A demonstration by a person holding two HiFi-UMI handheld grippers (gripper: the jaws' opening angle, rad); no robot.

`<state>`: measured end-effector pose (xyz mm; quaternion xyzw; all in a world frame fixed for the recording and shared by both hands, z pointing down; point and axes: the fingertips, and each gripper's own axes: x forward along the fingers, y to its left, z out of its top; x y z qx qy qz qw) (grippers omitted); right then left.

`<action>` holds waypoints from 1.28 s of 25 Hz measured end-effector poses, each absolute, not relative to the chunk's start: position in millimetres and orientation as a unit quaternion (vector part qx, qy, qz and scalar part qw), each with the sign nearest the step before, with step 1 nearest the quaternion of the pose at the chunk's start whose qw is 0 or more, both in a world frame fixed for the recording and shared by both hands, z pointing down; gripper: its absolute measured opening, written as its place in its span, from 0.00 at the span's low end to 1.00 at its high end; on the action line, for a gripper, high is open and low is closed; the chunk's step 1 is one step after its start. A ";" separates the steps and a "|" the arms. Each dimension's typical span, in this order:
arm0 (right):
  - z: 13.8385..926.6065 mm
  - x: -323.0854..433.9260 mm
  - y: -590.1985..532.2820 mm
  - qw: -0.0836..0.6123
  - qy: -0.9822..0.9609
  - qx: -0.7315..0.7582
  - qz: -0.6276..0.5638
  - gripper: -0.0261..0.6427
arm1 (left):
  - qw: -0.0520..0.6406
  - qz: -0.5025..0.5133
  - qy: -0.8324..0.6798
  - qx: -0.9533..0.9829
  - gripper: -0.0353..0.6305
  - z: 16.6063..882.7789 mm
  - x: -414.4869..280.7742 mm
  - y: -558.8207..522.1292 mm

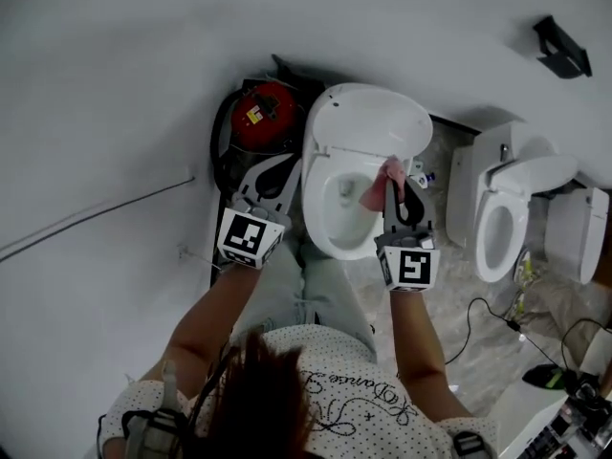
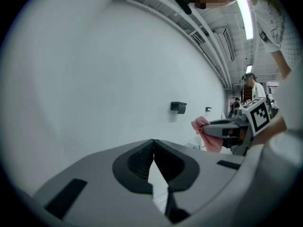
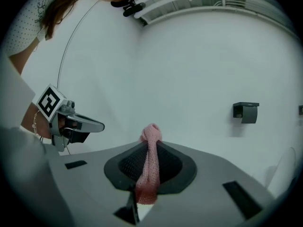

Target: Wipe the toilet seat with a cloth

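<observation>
Pink cloth point(image 1: 374, 189) hangs from the right gripper point(image 1: 390, 185) over the bowl of the toilet point(image 1: 356, 239), near the right side of the rim and just below the raised lid point(image 1: 368, 122). The left gripper point(image 1: 283, 168) is off the toilet's left side, near a red canister point(image 1: 263, 113). A second toilet point(image 1: 505, 220) stands well to the right.

In the left gripper view, the jaws are pressed together with nothing between them. The right gripper point(image 2: 221, 128) and the cloth point(image 2: 202, 126) show at the right. A dark holder point(image 2: 178, 107) is on the white wall.

In the right gripper view, the jaws are clamped on the cloth point(image 3: 148, 167), bunched into a strip that pokes above the tips. The left gripper point(image 3: 81, 125) shows at the left.
</observation>
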<state>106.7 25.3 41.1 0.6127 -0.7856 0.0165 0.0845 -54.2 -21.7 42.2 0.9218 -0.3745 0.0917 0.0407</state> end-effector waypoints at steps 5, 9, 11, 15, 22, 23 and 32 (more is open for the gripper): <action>5.0 111.9 33.8 0.052 -0.783 0.620 0.012 0.12 | 0.023 0.073 -0.374 0.924 0.06 8.5 -51.2 -12.8; -17.1 118.3 39.1 0.040 -0.777 0.628 0.004 0.12 | 0.016 0.057 -0.374 0.926 0.06 -14.2 -50.7 -9.3; -26.6 122.5 41.5 0.036 -0.774 0.632 0.002 0.12 | 0.010 0.050 -0.373 0.926 0.06 -25.5 -48.8 -8.8; -39.2 128.9 48.6 0.027 -0.771 0.636 0.002 0.12 | 0.000 0.043 -0.369 0.928 0.06 -38.6 -43.2 -5.5; -64.8 139.4 59.3 0.003 -0.764 0.645 -0.014 0.12 | -0.010 0.032 -0.357 0.933 0.06 -53.4 -35.0 4.8; -67.9 139.3 60.9 0.002 -0.763 0.646 -0.019 0.12 | -0.011 0.030 -0.356 0.934 0.06 -54.2 -35.3 5.4; -72.1 136.8 62.4 0.007 -0.765 0.643 -0.027 0.11 | -0.017 0.022 -0.355 0.934 0.06 -60.9 -33.8 1.5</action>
